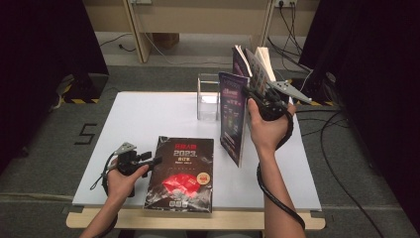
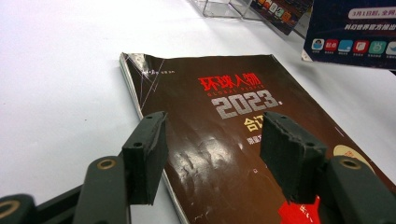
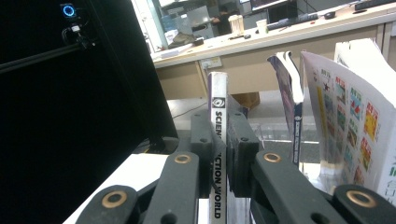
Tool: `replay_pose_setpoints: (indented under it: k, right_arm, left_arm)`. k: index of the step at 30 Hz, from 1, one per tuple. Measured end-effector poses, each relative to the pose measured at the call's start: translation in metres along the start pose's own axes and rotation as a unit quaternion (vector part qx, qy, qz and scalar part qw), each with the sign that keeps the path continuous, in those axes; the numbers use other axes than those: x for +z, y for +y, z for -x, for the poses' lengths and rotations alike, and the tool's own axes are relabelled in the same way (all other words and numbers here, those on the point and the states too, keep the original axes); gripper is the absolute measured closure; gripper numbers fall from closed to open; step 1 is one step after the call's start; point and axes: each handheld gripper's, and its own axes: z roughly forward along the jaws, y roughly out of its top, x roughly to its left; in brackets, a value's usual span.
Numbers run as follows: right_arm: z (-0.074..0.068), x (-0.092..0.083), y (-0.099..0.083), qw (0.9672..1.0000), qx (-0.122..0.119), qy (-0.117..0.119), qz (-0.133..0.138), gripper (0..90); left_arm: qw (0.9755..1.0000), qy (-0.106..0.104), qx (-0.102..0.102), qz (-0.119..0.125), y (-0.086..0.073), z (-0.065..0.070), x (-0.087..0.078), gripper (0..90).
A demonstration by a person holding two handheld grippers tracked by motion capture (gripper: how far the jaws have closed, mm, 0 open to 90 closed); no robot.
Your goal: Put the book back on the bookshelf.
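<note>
2 tongs (image 3: 219, 154) on upright magazine (image 1: 234, 119) spine.

Left claw (image 1: 154, 160): held low in the left hand (image 1: 120, 181), forearm entering from the near edge; jaws level, standing apart, nothing pressed between the pads (image 2: 149, 154).

Right claw (image 1: 247, 92): raised in the right hand (image 1: 266, 128), forearm angled upward, cable looped round the wrist; jaws closed tight on a thin upright spine, pads (image 3: 201, 154) pressing either side.

"2023" on dark magazine (image 2: 224, 140)
</note>
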Motion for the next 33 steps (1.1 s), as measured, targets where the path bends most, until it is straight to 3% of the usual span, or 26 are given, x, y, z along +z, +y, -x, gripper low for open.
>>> replay_pose_setpoints:
  k: [33]
  right_arm:
    - [0.003,0.013,0.008,0.9996,-0.008,-0.018,0.022,83.3]
  left_arm:
    - [1.0000,0.000,0.001,0.000,0.001,-0.001,-0.001,40.5]
